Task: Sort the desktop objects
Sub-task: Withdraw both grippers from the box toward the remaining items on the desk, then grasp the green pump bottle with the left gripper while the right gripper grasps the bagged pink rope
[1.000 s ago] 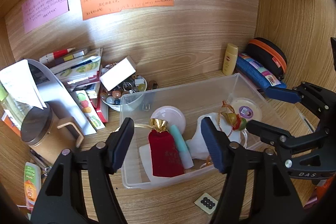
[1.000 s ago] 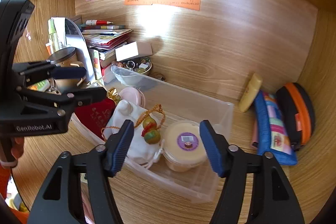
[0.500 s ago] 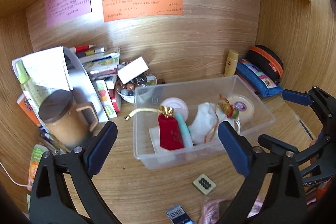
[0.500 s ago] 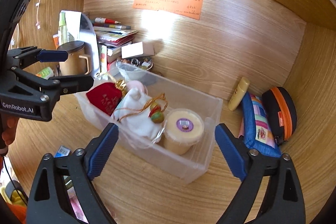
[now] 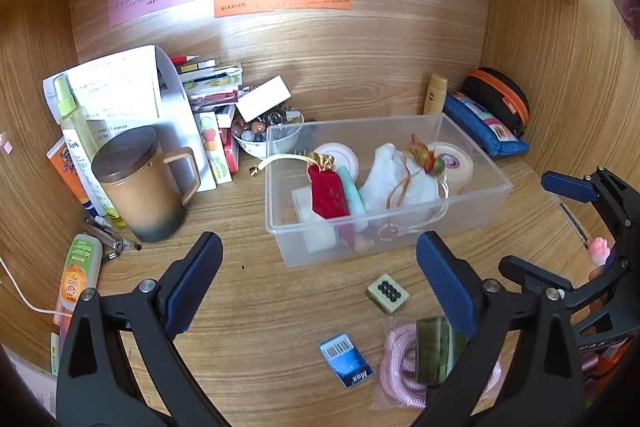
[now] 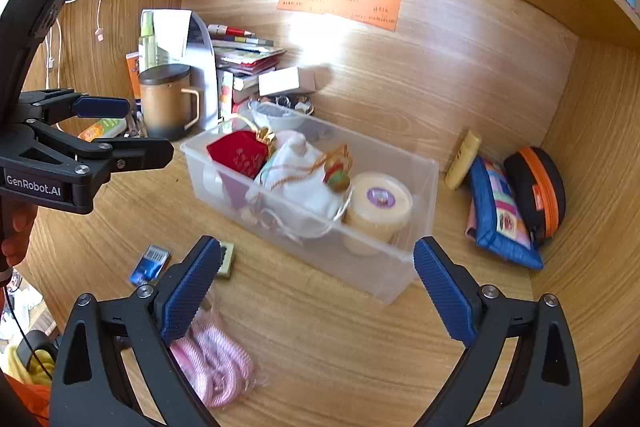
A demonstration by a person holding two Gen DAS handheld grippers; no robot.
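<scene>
While both pairs of jaws stand wide apart with nothing between them, the left gripper and the right gripper hang over the near part of the wooden surface, each pointing down at a clear plastic bin that sits in the middle of the alcove. Inside the bin lie a red pouch, a white drawstring bag with a gourd charm, a pink round case and a cream-lidded tub, gathered there, it seems, as the sorted lot. Left loose on the near side are a mahjong tile, a blue barcode card and a bagged pink cord, likely the next to go in. At the far left a lidded mug stands before leaning books, and at the far right a blue pencil case rests against an orange-trimmed case, out of the way
</scene>
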